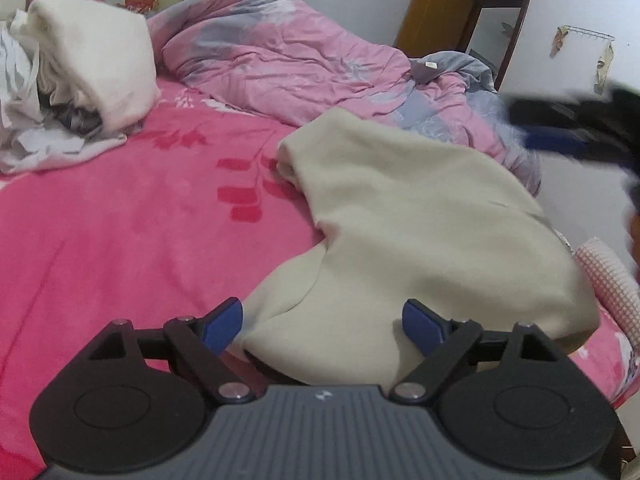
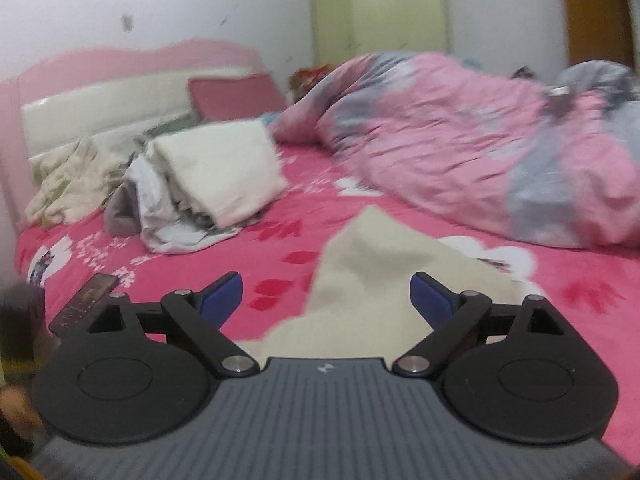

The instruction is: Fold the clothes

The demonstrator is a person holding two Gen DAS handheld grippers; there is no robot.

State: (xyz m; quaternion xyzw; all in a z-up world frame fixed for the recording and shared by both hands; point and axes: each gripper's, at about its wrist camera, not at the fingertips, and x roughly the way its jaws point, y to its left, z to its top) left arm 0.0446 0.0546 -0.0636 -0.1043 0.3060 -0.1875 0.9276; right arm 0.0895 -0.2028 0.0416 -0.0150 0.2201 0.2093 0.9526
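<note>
A cream garment (image 1: 408, 216) lies partly folded on the pink bed sheet (image 1: 120, 240), near the bed's right edge. My left gripper (image 1: 322, 326) is open, its blue pads on either side of the garment's near end, with cloth lying between them. In the right wrist view the same cream garment (image 2: 372, 276) stretches away from my right gripper (image 2: 326, 300), which is open above its near part. The right gripper (image 1: 560, 136) also shows as a dark blur at the far right of the left wrist view. A folded cream cloth (image 1: 96, 56) rests on a heap of laundry.
A crumpled pink and grey duvet (image 1: 304, 56) covers the far side of the bed. White and grey laundry (image 2: 168, 216) is heaped near the pink headboard (image 2: 120, 64). A dark phone (image 2: 82, 304) lies at the bed's left edge. A wardrobe (image 2: 380, 12) and a door (image 1: 436, 12) stand behind.
</note>
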